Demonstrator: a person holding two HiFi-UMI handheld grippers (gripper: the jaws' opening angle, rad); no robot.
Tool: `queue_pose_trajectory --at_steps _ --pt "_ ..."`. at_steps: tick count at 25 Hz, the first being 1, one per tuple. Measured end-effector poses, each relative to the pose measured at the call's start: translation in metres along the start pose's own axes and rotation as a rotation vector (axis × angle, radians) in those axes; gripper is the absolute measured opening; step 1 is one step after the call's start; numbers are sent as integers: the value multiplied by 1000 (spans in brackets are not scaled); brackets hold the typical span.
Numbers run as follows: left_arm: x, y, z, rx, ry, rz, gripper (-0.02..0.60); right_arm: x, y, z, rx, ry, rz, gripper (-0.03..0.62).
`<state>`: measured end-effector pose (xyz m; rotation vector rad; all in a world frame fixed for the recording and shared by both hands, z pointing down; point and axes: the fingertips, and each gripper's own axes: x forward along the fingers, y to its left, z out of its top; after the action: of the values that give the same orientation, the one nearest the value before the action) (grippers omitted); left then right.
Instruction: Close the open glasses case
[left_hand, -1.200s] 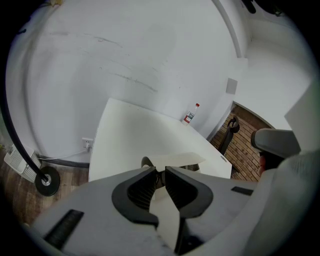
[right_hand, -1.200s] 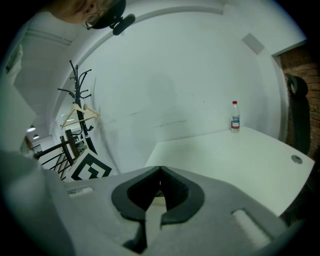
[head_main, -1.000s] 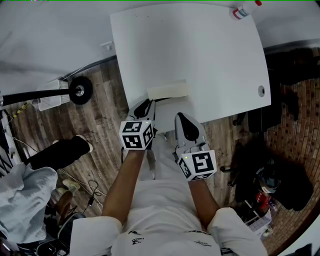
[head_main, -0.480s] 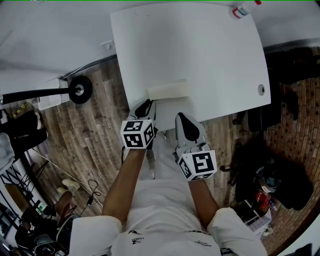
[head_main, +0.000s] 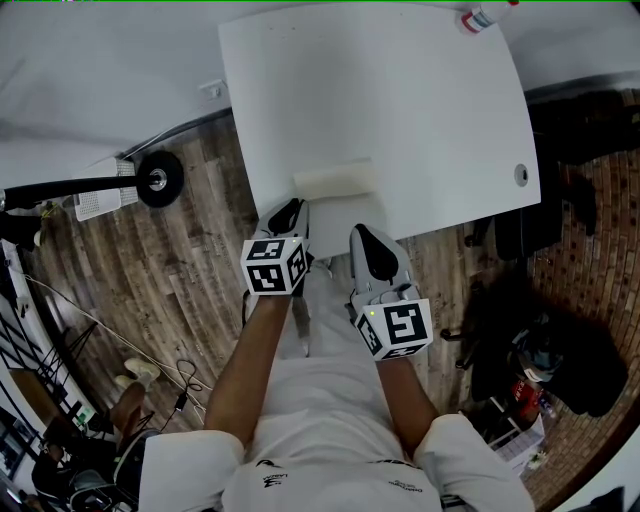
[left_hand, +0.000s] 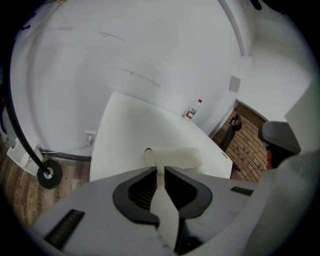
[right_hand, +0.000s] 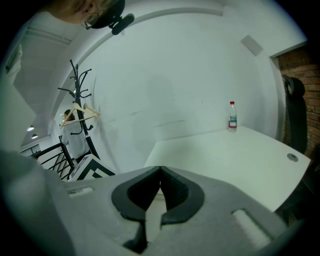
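Note:
A cream glasses case (head_main: 335, 180) lies near the front edge of the white table (head_main: 400, 100); in the left gripper view the case (left_hand: 175, 157) sits just beyond the jaws. A paler panel reaches from it towards me, between the two grippers. I cannot tell how far its lid stands open. My left gripper (head_main: 298, 207) hovers at the case's front left, shut and empty (left_hand: 159, 170). My right gripper (head_main: 358, 235) is at the table's edge, front right of the case, shut with nothing in it (right_hand: 160, 170).
A small bottle (head_main: 487, 20) stands at the table's far right corner (right_hand: 232, 117). A cable hole (head_main: 521, 175) is near the right edge. A black wheel (head_main: 160, 180) and a white grille lie on the wooden floor at left. Dark bags (head_main: 560, 350) crowd the right.
A person in dark trousers on the floor at left has walked out of view. Both grippers and the case have barely moved.

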<state>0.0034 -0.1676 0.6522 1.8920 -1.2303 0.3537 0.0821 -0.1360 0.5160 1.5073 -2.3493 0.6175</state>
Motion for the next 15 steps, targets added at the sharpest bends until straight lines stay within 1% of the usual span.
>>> queue_pose_trajectory --at_steps 9,15 --pt "-7 0 5 2 -12 13 27 -3 0 2 0 -6 -6 -5" --pt "-20 -9 17 16 -29 16 -2 -9 -2 8 4 -13 -14 -5"
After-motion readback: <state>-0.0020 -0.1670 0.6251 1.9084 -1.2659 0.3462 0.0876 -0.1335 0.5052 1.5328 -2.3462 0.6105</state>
